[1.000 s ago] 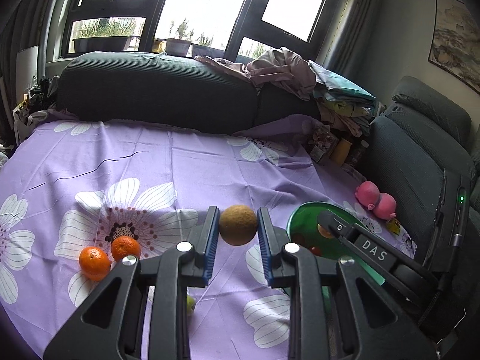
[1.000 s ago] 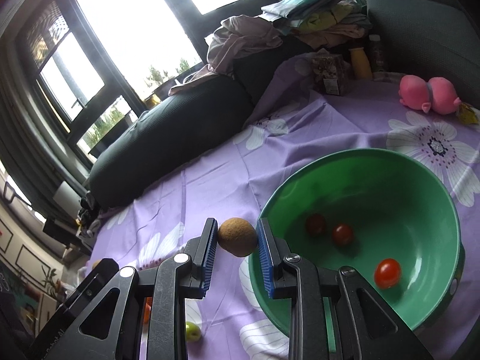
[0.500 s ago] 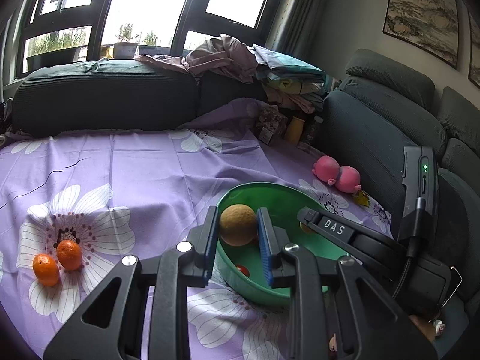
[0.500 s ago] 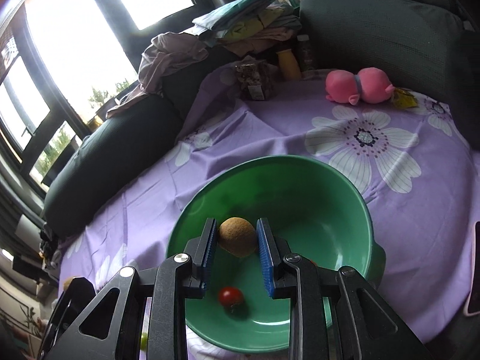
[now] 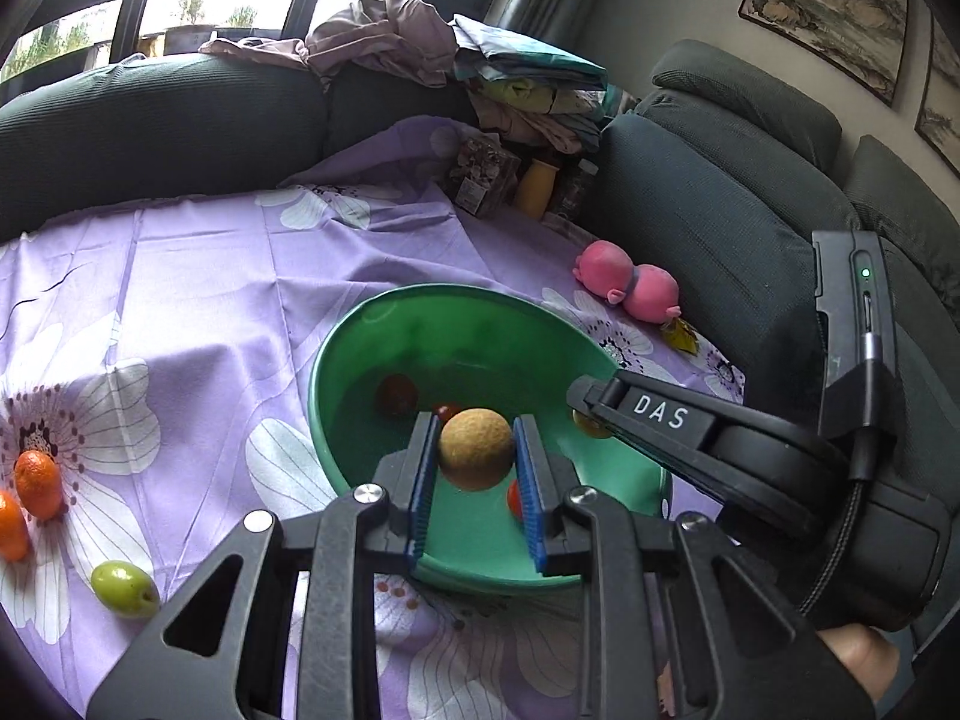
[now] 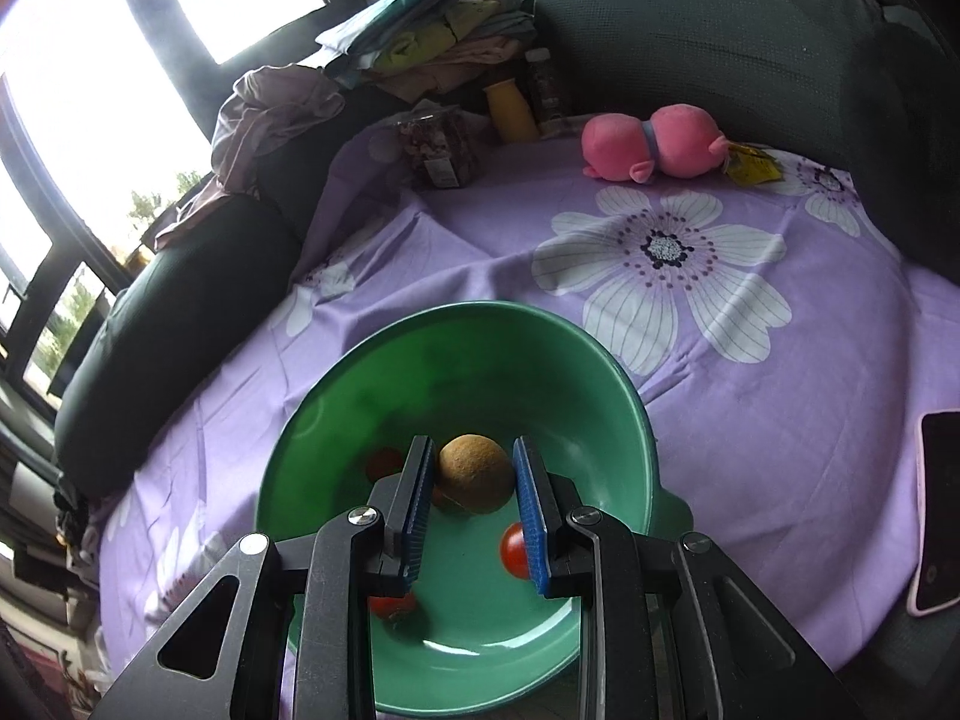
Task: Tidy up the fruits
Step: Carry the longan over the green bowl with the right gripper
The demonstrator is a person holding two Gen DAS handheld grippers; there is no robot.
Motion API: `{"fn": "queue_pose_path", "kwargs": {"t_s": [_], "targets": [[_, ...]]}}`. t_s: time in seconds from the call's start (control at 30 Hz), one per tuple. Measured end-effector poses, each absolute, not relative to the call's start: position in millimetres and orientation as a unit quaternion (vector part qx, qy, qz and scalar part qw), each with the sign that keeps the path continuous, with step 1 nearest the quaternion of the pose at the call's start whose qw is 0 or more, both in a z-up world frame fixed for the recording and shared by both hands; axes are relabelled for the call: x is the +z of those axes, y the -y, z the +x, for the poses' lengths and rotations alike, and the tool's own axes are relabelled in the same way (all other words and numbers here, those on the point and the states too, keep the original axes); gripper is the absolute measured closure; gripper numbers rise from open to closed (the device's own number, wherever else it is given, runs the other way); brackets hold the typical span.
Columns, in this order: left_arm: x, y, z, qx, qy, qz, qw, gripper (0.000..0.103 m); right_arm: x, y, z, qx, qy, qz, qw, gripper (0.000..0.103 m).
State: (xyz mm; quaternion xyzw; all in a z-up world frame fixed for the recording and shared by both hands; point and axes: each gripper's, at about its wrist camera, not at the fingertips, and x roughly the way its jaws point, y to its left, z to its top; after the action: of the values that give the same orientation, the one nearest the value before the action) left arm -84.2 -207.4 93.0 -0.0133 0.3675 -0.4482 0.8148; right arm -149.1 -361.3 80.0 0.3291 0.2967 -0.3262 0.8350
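Note:
My left gripper (image 5: 474, 462) is shut on a round brown fruit (image 5: 475, 449) and hangs over the near half of the green bowl (image 5: 420, 294). My right gripper (image 6: 474, 480) is shut on a second round brown fruit (image 6: 474, 473), also above the green bowl (image 6: 480, 309). Small red tomatoes (image 6: 515, 543) lie in the bowl's bottom. In the left wrist view the right gripper (image 5: 591, 414) reaches in over the bowl's right rim. Two oranges (image 5: 36, 483) and a small green fruit (image 5: 125, 588) lie on the purple flowered cloth (image 5: 198, 276) at the left.
A pink plush toy (image 6: 651, 141), a clear jar (image 6: 438, 147) and a yellow bottle (image 6: 510, 111) stand at the cloth's far side against the dark sofa (image 5: 708, 192). A phone (image 6: 936, 510) lies at the right edge. A pile of clothes (image 5: 420, 42) tops the sofa back.
Both grippers, each still holding its brown fruit, have swung from over the cloth beside the bowl to above the bowl's inside and tilted further down. The oranges slid toward the left edge.

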Motion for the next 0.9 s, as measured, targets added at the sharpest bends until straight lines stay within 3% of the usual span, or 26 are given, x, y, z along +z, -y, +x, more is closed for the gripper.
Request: {"fn": "queue_pose_path", "kwargs": {"t_s": [0.9], "targets": [[71.4, 224.3, -73.6, -0.438, -0.411, 0.006, 0.799, 0.078, 67.0, 364.9, -141.3, -0.363, -0.345, 0.288, 0.816, 0.076]]}}
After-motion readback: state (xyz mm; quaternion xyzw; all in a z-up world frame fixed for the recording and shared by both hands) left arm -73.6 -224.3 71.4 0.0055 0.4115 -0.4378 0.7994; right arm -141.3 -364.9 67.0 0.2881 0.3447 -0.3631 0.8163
